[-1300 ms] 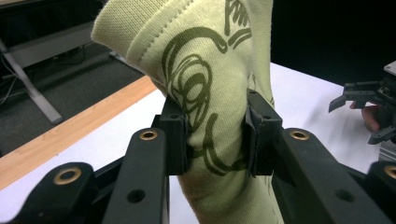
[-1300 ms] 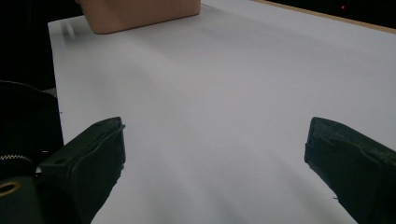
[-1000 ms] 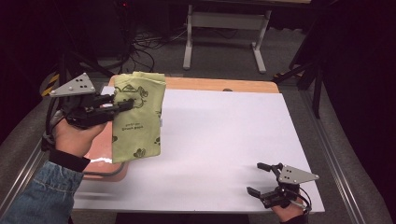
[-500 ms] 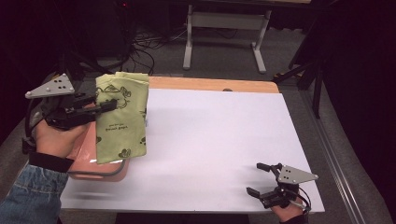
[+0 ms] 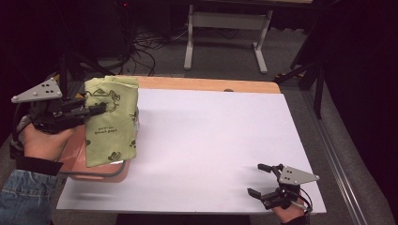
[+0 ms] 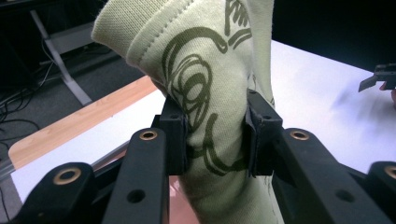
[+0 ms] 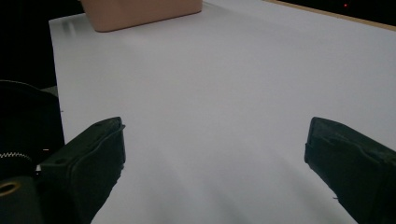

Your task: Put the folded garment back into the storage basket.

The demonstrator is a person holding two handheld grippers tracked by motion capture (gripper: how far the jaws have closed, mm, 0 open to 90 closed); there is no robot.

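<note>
Left hand-held gripper [image 6: 215, 135] clamped on green cloth [image 5: 112, 119], right hand-held gripper [image 5: 263, 180] apart, perhaps resting on table [image 5: 211, 140]

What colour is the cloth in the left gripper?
Light green cloth with dark green print, clearest in the left gripper view.

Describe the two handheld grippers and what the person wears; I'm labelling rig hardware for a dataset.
Both grippers are black, with two blocky jaws. The left gripper has brass-coloured rivets on its linkage arms and a grey three-cornered plate dotted with small holes on top. The right gripper carries the same grey plate, with a black cable looping behind it. The left forearm wears a blue denim sleeve and a black wristband.
</note>
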